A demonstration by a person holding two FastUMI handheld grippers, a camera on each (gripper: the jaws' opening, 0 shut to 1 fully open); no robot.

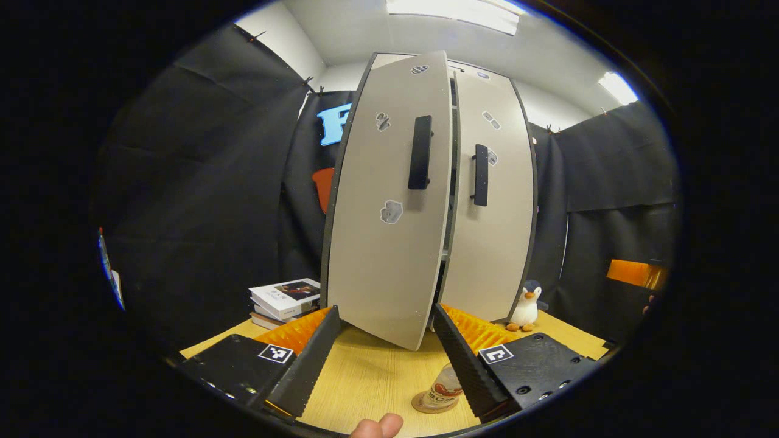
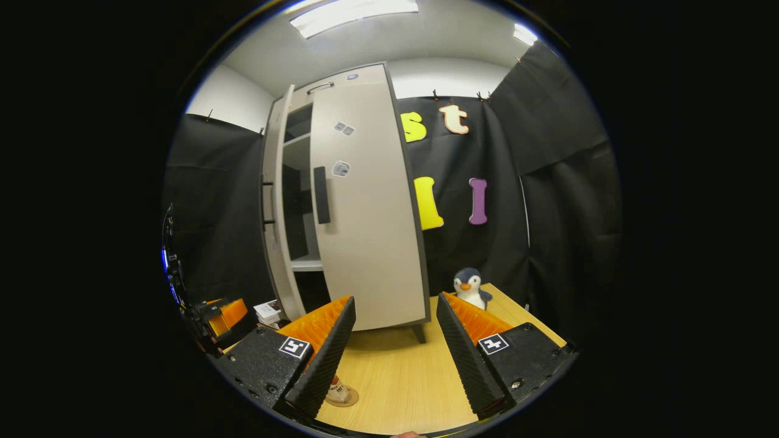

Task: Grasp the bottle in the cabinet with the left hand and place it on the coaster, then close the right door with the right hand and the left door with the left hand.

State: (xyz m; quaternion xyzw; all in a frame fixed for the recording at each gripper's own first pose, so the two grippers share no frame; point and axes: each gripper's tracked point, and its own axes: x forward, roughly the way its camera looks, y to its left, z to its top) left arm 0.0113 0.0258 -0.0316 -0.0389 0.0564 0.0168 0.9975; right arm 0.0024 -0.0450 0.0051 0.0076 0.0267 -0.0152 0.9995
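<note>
left tool (image 1: 384,347): wide apart, nothing between the fingers; aimed at the cabinet front, with the lower edge of the left door in the gap between the fingers; cannot tell whether it touches the door
right tool (image 2: 395,340): wide apart, holding nothing; faces the cabinet's right door, apart from it
cabinet (image 1: 493,255): tall, pale doors with dark edging, stands on the surface against the black cloth wall
left door (image 1: 389,255): not shut, swung partway out from the cabinet; a gap to the right door shows the shelves inside; black handle upright near its inner edge
right door (image 2: 371,243): flat against the cabinet front, looks closed; black handle upright
bottle (image 1: 443,388): out of the cabinet, upright on the coaster, in front of the cabinet, partly hidden behind the left tool's right finger; in the right gripper view it peeks from behind the right tool's left finger
coaster (image 1: 426,406): round, flat on the surface in front of the cabinet, under the bottle
surface (image 1: 371,377): light wood
books (image 1: 285,299): small stack left of the cabinet, near the left door's outer edge
penguin toy (image 1: 526,304): upright on the surface just right of the cabinet
fingertip (image 1: 378,426): person's, at the bottom of the left gripper view
</note>
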